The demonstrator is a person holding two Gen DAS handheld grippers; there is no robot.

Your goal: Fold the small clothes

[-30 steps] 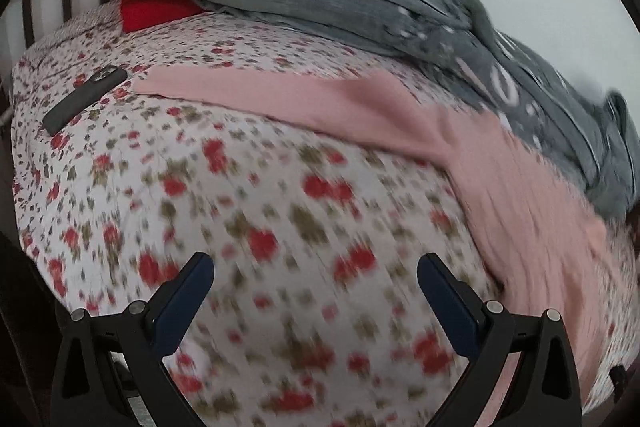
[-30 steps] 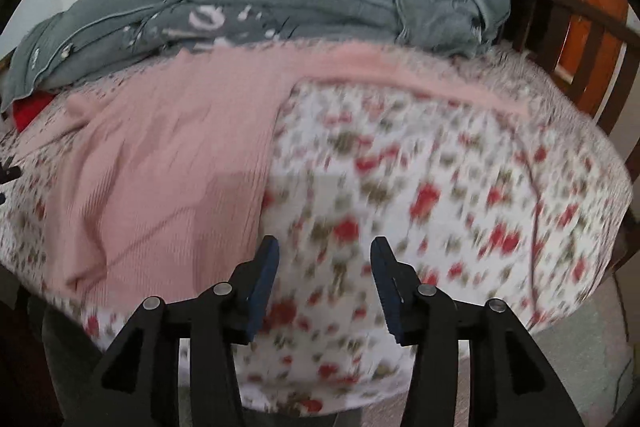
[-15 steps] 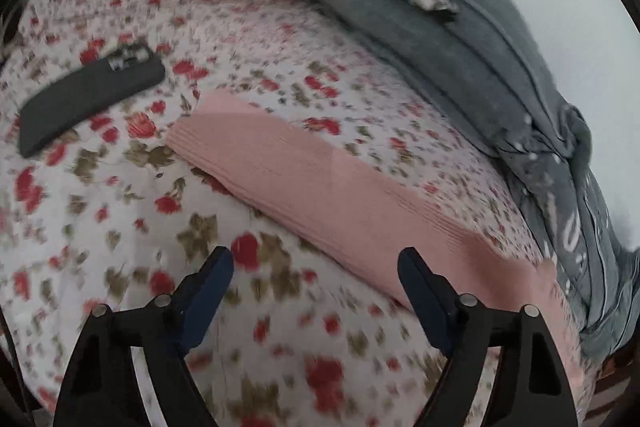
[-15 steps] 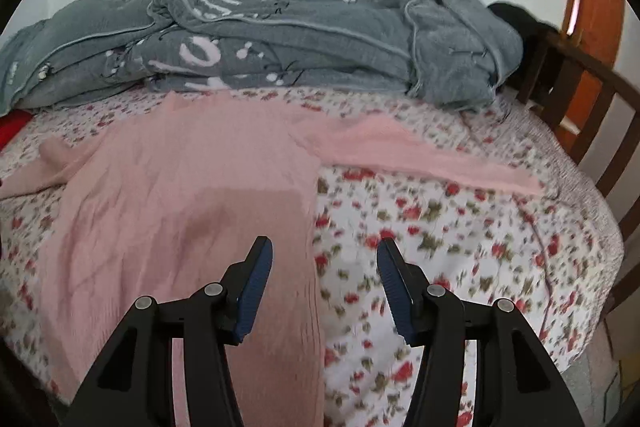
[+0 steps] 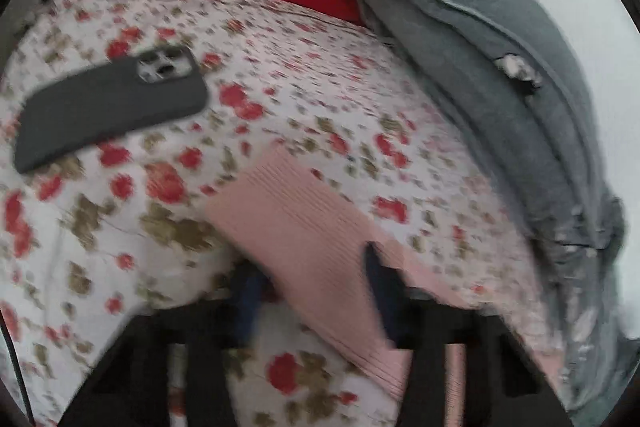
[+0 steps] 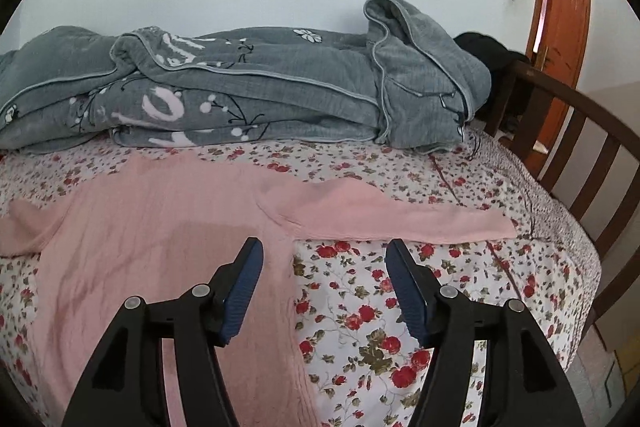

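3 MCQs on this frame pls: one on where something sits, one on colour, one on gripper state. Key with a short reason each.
1. Where does the dark phone lie?
A. on the floral bedsheet
B. on the grey blanket
C. on the pink sweater

2. What colour is the garment spread out on the bed?
A. red
B. pink
C. grey

3. How does the right gripper stand?
A. shut on a sleeve
B. shut on nothing
C. open, holding nothing

Key:
1 A: the phone rests on the floral bedsheet, apart from the sleeve end and the grey blanket.
2 B: the pink sweater lies flat, sleeves out to both sides.
3 C: its fingers stand wide apart above the sweater's edge with nothing between them.
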